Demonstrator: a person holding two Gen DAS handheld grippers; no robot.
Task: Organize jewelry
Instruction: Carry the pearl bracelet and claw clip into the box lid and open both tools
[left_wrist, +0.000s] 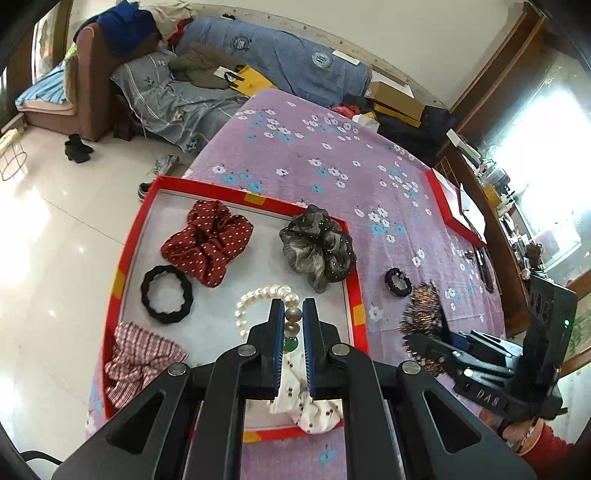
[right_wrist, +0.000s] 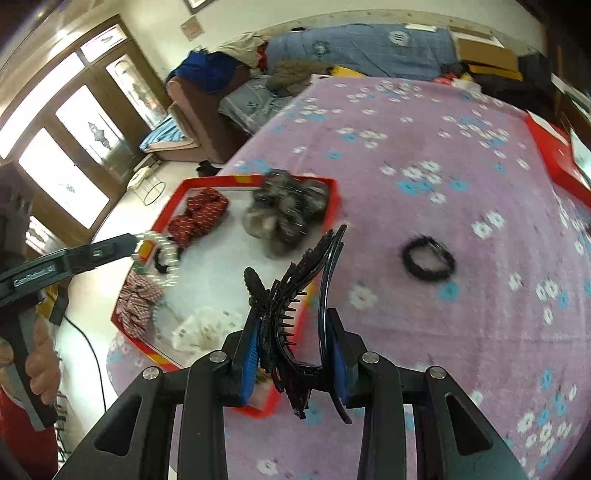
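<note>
My left gripper (left_wrist: 293, 304) is shut on a white pearl bracelet (left_wrist: 258, 299) with a green and brown charm, held just above the red-rimmed tray (left_wrist: 258, 199). In the right wrist view that left gripper (right_wrist: 133, 240) reaches in from the left with the pearl bracelet (right_wrist: 167, 258) hanging over the tray (right_wrist: 334, 186). My right gripper (right_wrist: 293, 314) is shut on a black toothed hair claw clip (right_wrist: 295, 291) above the tray's near right corner. A small black scrunchie (right_wrist: 428, 258) lies on the purple cloth to the right.
In the tray lie a red dotted scrunchie (left_wrist: 208, 242), a grey scrunchie (left_wrist: 317, 247), a black hair tie (left_wrist: 167, 299), a pink checked scrunchie (left_wrist: 136, 360) and a white one (left_wrist: 314, 410). A second red box (left_wrist: 454, 206) stands at the table's right edge. A sofa is behind.
</note>
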